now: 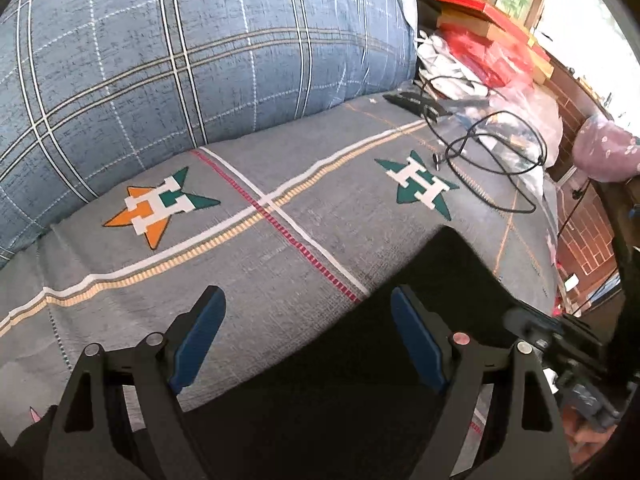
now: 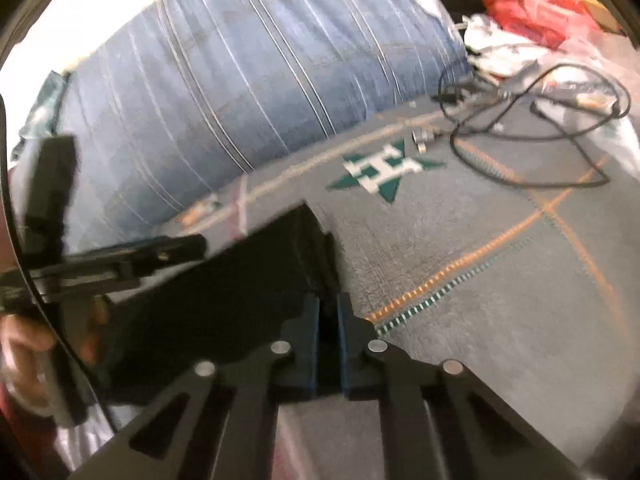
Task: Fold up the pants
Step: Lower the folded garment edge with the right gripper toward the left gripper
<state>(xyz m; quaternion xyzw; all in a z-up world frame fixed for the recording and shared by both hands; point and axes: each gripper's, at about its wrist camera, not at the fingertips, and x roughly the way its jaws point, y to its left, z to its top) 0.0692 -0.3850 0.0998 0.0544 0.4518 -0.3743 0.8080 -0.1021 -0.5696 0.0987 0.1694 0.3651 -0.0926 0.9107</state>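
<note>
The black pants (image 1: 452, 280) lie on the grey bed cover, a dark slab at the lower right of the left wrist view. My left gripper (image 1: 308, 312) is open, its blue pads wide apart above the pants' left edge, holding nothing. In the right wrist view the pants (image 2: 224, 288) stretch left from my right gripper (image 2: 329, 304), which is shut on their near right edge with fabric between the blue pads. The left gripper (image 2: 132, 256) shows at the left edge of that view, above the pants. The right wrist view is blurred.
A large blue plaid pillow (image 1: 200, 52) lies behind the pants. Black cables (image 1: 492, 152), plastic bags and red boxes (image 1: 492, 28) crowd the right rear of the bed. The grey cover (image 1: 280, 200) has star logos. A brick-pattern wall (image 1: 584, 240) is at right.
</note>
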